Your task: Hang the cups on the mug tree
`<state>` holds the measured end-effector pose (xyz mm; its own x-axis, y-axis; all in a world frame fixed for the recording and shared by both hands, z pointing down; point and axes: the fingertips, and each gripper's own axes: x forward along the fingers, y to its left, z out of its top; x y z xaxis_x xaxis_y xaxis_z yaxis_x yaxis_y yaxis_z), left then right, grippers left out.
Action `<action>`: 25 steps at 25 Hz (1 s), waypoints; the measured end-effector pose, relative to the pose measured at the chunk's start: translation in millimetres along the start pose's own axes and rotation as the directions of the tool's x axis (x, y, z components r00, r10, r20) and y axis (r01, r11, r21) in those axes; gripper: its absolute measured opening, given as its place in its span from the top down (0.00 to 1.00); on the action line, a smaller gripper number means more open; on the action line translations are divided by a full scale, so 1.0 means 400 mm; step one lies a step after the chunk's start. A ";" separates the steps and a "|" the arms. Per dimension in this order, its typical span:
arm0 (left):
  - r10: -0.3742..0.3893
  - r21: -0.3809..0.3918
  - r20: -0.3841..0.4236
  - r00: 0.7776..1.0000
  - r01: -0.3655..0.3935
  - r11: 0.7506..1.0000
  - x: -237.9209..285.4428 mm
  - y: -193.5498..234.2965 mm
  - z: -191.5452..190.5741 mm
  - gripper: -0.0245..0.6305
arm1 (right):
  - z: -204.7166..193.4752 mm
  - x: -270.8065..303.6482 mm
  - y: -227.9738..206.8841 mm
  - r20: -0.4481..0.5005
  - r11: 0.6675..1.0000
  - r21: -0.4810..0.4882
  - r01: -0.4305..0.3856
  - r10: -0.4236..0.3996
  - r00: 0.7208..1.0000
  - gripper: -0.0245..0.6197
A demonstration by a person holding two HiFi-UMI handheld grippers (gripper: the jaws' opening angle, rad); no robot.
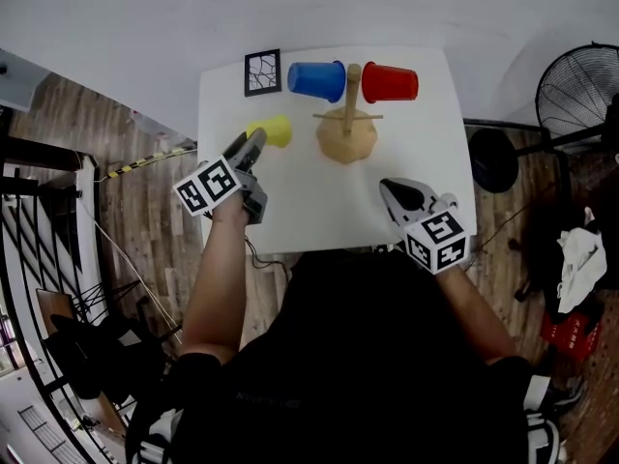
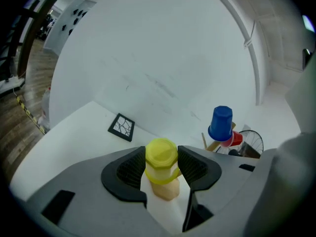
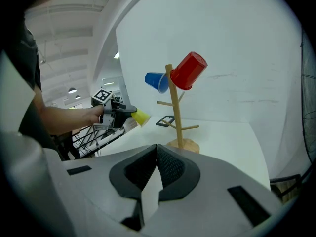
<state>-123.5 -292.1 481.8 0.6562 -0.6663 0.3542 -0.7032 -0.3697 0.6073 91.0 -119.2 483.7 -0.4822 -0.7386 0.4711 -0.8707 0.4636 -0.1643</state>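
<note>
Left gripper [image 2: 162, 168] gripped the yellow cup [image 1: 272, 130] between its pads. Right gripper [image 3: 157, 164] was closed and empty. Blue cup [image 1: 316, 80] and red cup [image 1: 390, 82] hung on the mug tree [image 1: 347, 133].

Red cup [image 3: 189, 71] — atop mug tree [image 3: 174, 107]

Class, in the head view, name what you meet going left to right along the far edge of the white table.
black patterned square → blue cup → mug tree → red cup
</note>
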 end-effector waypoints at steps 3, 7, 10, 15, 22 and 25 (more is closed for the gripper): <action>-0.024 -0.013 -0.007 1.000 0.024 1.000 0.028 -0.021 0.000 0.63 | -0.002 -0.004 -0.007 -0.001 1.000 0.007 0.002 -0.002 1.000 0.95; -0.053 -0.041 -0.022 0.998 0.052 0.998 0.060 -0.042 -0.009 0.63 | -0.017 -0.013 -0.015 -0.006 1.000 0.027 0.012 -0.012 1.000 0.95; -0.080 -0.064 -0.034 0.996 0.078 0.995 0.081 -0.056 -0.020 0.63 | -0.032 -0.021 -0.025 -0.014 0.999 0.041 0.021 -0.021 1.000 0.95; -0.088 -0.089 -0.066 0.994 0.082 0.993 0.125 -0.058 -0.052 0.63 | -0.040 -0.035 -0.038 -0.012 0.998 0.056 0.041 -0.040 0.999 0.95; -0.114 -0.092 -0.119 0.986 0.104 0.990 0.181 -0.085 -0.095 0.63 | -0.057 -0.053 -0.065 -0.015 0.993 0.087 0.074 -0.073 0.997 0.95; -0.123 -0.071 -0.143 0.982 0.114 0.991 0.199 -0.097 -0.104 0.63 | -0.057 -0.055 -0.067 -0.013 0.992 0.091 0.082 -0.082 0.997 0.95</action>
<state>-32.6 -303.9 515.9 0.7702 -0.5160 0.3747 -0.6025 -0.3960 0.6930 127.1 -104.1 497.5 -0.4083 -0.7677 0.4940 -0.9127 0.3545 -0.2034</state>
